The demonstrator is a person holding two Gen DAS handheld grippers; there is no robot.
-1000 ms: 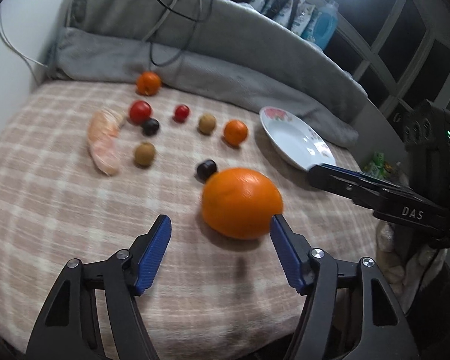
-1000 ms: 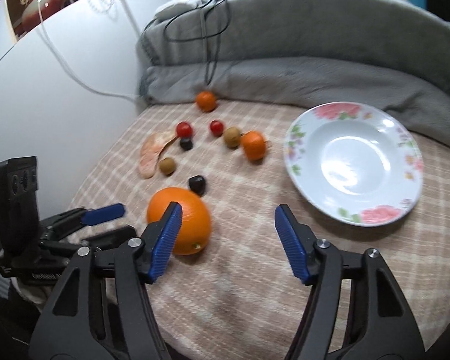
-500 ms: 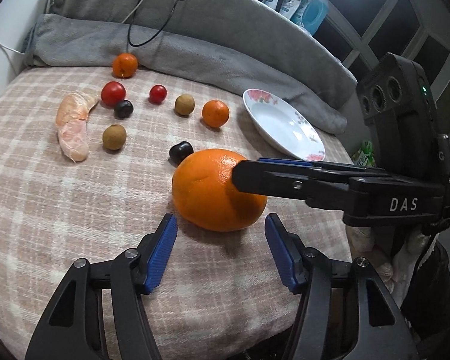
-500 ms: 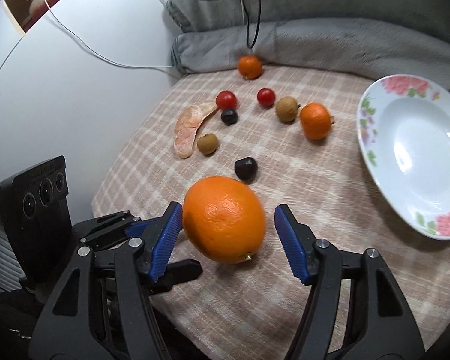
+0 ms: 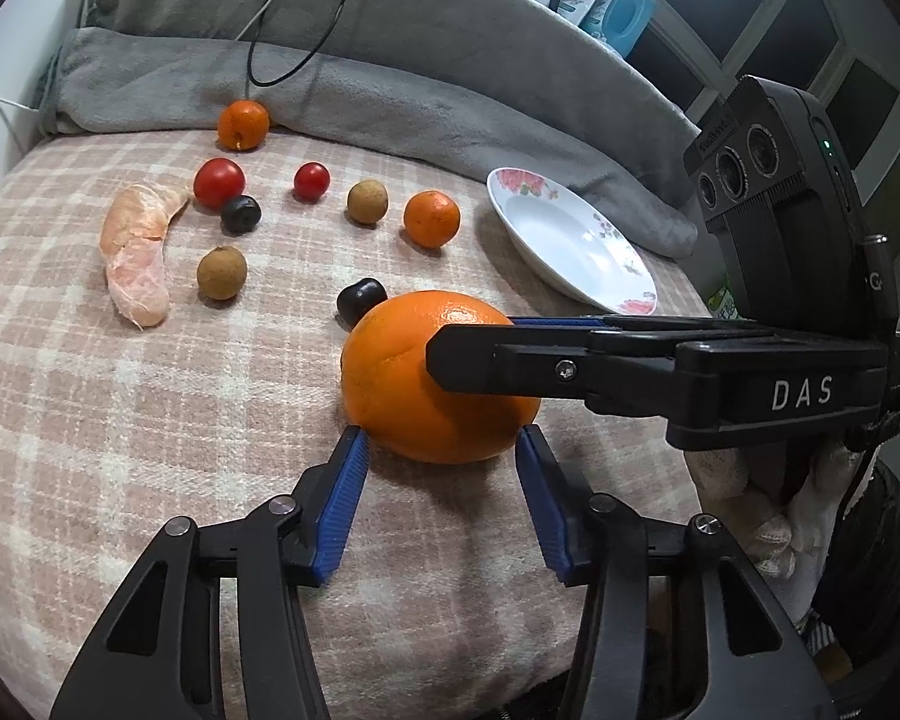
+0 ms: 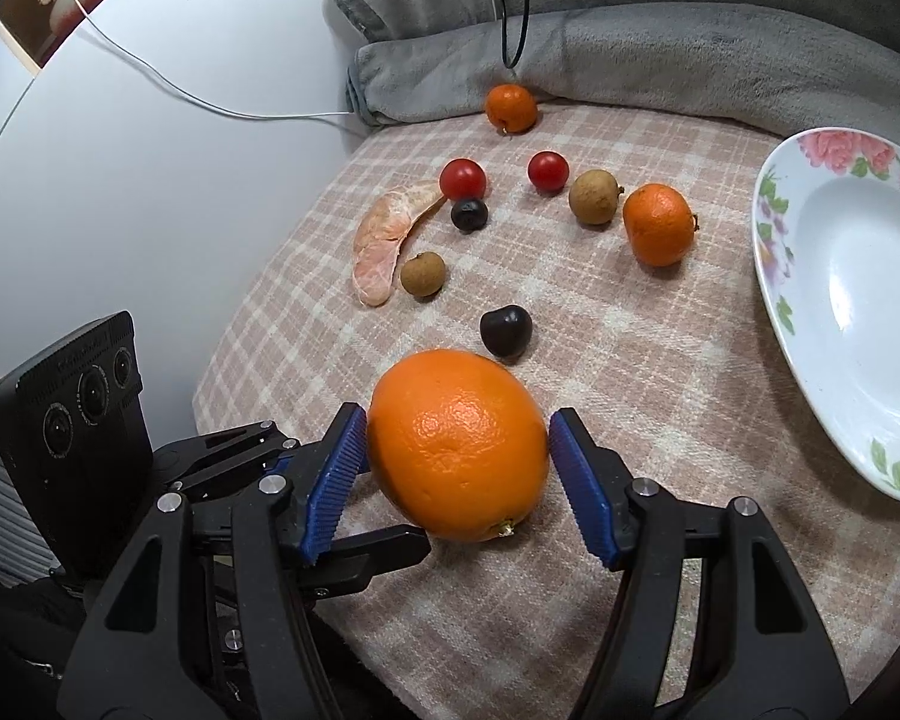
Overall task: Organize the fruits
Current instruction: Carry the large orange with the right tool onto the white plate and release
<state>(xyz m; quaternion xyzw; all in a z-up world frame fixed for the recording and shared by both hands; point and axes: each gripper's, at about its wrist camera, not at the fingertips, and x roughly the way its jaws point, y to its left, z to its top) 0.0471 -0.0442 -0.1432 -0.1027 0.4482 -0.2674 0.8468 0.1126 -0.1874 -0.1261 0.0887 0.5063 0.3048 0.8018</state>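
Where black arm meets large orange (image 5: 414, 378): "DAS".

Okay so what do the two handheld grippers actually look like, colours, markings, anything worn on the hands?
Both grippers are black plastic clamps with silver rivets and ribbed blue finger pads. The left gripper shows this; the right gripper looks the same, carries white "DAS" lettering on its side and a black three-lens camera box with a green light. The hand holding it wears a white knit glove.
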